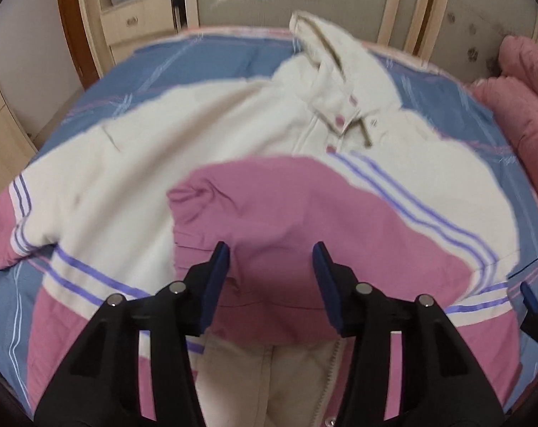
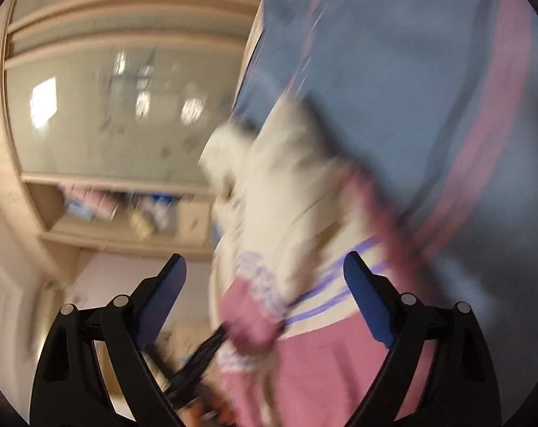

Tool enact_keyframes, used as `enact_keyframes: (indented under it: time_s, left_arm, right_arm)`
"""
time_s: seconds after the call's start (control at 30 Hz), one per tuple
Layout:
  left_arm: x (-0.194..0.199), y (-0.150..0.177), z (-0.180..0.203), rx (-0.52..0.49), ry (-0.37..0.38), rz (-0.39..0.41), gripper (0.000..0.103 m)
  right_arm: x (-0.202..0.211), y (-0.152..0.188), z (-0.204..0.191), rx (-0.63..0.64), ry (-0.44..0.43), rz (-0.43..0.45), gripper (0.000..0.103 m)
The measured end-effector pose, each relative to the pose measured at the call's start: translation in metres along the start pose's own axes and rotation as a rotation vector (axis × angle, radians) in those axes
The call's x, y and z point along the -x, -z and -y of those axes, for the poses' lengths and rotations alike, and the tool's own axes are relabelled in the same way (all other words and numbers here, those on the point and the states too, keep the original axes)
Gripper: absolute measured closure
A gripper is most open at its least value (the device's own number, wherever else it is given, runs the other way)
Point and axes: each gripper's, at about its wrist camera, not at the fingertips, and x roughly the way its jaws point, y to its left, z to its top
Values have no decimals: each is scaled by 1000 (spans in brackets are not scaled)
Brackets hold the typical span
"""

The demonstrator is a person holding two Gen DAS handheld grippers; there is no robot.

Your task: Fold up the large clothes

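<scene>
Left gripper (image 1: 270, 267) spread above folded pink sleeve (image 1: 269, 213) of hooded jacket (image 1: 204, 135) on bed (image 1: 204, 60); right gripper (image 2: 265, 291) spread wide, empty, at four o'clock.

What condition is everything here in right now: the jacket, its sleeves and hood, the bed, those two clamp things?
Jacket: spread front-up on the bed, lower front open.
Right-hand sleeve: folded across the chest.
Left-hand sleeve: stretched outward, unfolded.
Hood: extended flat above the collar.
Bed cover: laid out under the jacket.
Left gripper: open, over the pink cuff.
Right gripper: open, empty; view blurred.
</scene>
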Motion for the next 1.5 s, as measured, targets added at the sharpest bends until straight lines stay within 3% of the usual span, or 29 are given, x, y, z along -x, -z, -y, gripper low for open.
enact_keyframes:
  time_s: [0.03,0.07,0.1,0.13,0.17,0.2,0.23,0.3,0.4,0.47,0.5,0.57,0.63,0.7,0.77,0.87,1.0,1.1,1.13,1.2,1.27,1.33,1.37,1.47,1.5]
  left_arm:
    - [-5,1,0,2,6,-15,52]
    - [-9,0,-1,9,10,-23,52]
    - [-13,0,-2,12,11,-30,52]
    - [-17,0,-2,8,1,-37,62]
    - [-23,-1,-4,6,-33,-54,74]
    - [-29,0,-7,12,-55,-74,94]
    - [-35,-2,-11,29,-46,-91,99]
    - [-47,-6,-21,63,-1,-121,100]
    - [-53,-9,-16,36,-35,-117,100]
    - [-48,-8,-14,30,-32,-105,100]
    - [-38,-8,-21,58,-3,-84,100]
    - [-18,-10,-34,118,12,-32,100]
    - [-6,-16,-37,132,-25,19,93]
    - [-2,-17,-33,117,19,31,92]
    - [-6,-15,-24,77,12,18,92]
    - [-20,-7,-7,5,-35,-21,92]
    - [-43,-4,-5,8,-57,-76,92]
    - [-36,-2,0,3,-76,-48,92]
    - [-26,-2,1,18,-45,-5,91]
    - [-14,-1,6,22,-26,58,82]
    - [-18,0,15,-2,-62,40,76]
    - [-41,4,20,-37,-93,-60,73]
    - [-47,6,18,-35,-92,-74,73]
    - [-26,11,6,16,-25,1,72]
    - [-8,14,-6,47,2,56,61]
  right_arm:
    - [-18,-4,2,-24,7,-38,19]
    - [-30,-8,6,-46,33,-46,40]
    - [-39,-14,9,-59,67,-36,49]
    - [-43,-19,10,-54,91,-22,76]
    - [-44,-23,7,-25,132,5,92]
    - [-41,-25,3,-2,161,37,92]
    - [-33,-26,-7,48,241,105,93]
    - [-24,-23,-19,107,322,173,94]
    - [-31,-17,-23,157,440,147,93]
    - [-26,-8,-29,203,500,141,73]
    - [-17,-2,-36,222,537,180,68]
    - [3,9,-48,270,628,322,47]
    - [11,23,-68,379,669,431,46]
    - [-9,30,-85,481,685,385,46]
    - [-47,37,-94,577,731,295,46]
    - [-106,45,-80,662,867,203,46]
    - [-152,46,-50,759,1045,131,46]
    - [-144,54,-57,785,1039,155,46]
    - [-138,58,-64,786,1007,185,46]
    - [-128,60,-73,793,962,226,43]
    - [-129,55,-68,757,964,198,36]
    - [-135,48,-51,694,989,143,33]
    - [-140,48,-46,689,1002,127,27]
    - [-156,72,-47,794,1103,146,12]
    - [-159,80,-50,821,1140,164,12]
